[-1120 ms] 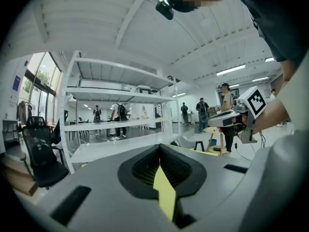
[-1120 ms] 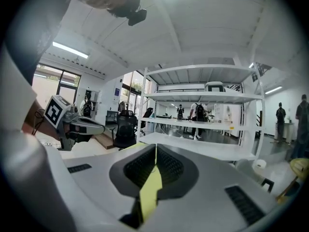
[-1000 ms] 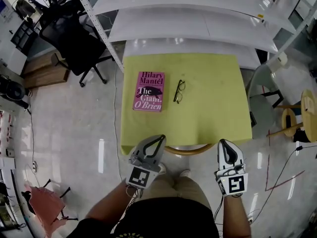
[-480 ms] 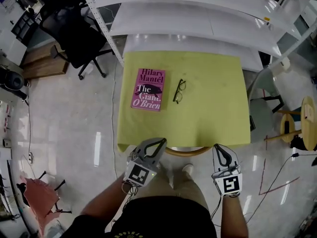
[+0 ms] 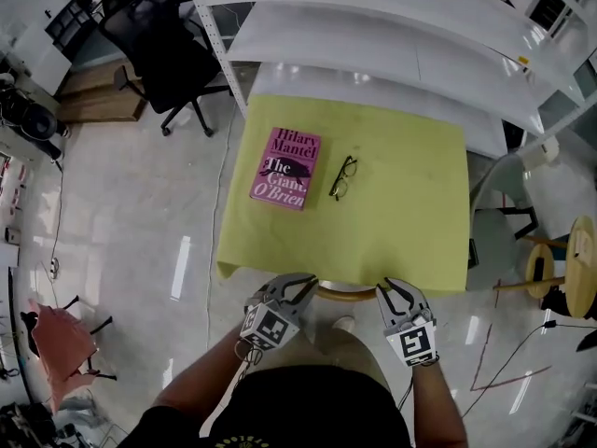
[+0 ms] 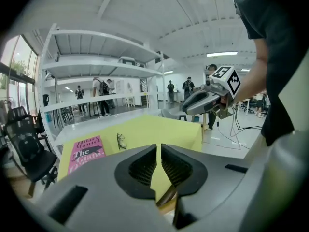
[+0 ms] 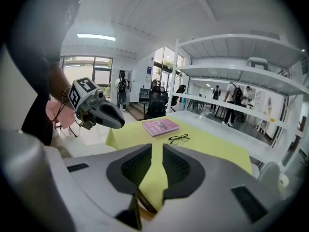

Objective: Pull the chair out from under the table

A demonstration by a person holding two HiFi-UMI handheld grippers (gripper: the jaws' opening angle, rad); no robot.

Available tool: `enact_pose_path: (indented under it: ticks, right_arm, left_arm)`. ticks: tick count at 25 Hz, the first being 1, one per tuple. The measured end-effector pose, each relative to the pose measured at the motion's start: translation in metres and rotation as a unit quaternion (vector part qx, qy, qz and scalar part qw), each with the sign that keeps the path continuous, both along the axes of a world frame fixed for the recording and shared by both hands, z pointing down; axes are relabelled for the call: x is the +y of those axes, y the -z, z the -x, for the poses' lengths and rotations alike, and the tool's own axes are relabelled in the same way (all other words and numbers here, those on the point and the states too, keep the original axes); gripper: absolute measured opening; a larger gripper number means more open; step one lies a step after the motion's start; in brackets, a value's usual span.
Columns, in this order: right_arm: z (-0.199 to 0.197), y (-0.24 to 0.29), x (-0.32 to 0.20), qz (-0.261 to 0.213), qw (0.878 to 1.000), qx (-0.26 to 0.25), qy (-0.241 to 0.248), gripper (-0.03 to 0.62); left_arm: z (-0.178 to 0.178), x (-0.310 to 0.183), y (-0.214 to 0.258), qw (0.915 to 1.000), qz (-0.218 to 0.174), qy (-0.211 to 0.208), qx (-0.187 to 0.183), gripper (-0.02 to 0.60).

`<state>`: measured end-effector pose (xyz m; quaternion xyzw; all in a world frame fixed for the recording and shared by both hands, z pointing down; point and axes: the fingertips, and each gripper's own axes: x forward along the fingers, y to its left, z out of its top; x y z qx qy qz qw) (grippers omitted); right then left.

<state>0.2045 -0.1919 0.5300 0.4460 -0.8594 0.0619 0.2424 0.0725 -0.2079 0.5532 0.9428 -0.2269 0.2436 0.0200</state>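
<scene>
A table under a yellow-green cloth (image 5: 401, 213) carries a pink book (image 5: 286, 167) and a pair of glasses (image 5: 341, 176). The chair is pushed under it; only its curved wooden back rim (image 5: 347, 294) shows at the near edge. My left gripper (image 5: 310, 282) is by the rim's left end, shut with nothing in it. In the left gripper view the rim (image 6: 166, 197) lies just below the left gripper (image 6: 159, 151). My right gripper (image 5: 382, 289) is at the rim's right end. Its jaws have just been opening and stand slightly apart, empty, above the rim (image 7: 145, 202).
A black office chair (image 5: 168, 59) stands at the far left. White shelving (image 5: 392, 26) runs behind the table. A grey chair (image 5: 504, 180) and a wooden stool (image 5: 569, 250) are at the right. Cables lie on the floor at the right. The person's legs are close behind the chair.
Both grippers have come down and forward to the table's near edge, beside the chair's back rim. The right jaws have parted a little. The left jaws stay shut.
</scene>
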Motion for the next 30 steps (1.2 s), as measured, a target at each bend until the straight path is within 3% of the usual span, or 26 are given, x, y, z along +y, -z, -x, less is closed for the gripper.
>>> enact_pose_path:
  ticks: [7,16,22,30]
  right_arm:
    - [0.002,-0.043,0.014,0.058,0.997,0.005,0.047,0.117]
    - [0.010,-0.093,0.041,0.138,0.984,0.022,0.110,0.196]
    - [0.021,-0.118,0.056,0.181,0.976,-0.008,0.120,0.212]
    - [0.026,-0.167,0.071,0.223,0.959,0.054,0.164,0.218]
  left_arm:
    - [-0.006,0.019,-0.050,0.9981,0.048,-0.018,-0.034,0.106]
    - [-0.023,0.051,-0.096,0.9873,0.090,-0.098,-0.086,0.158]
    - [-0.023,0.065,-0.129,0.9784,0.093,-0.128,-0.133,0.158]
    - [-0.031,0.076,-0.167,0.9613,0.071,-0.187,-0.190,0.167]
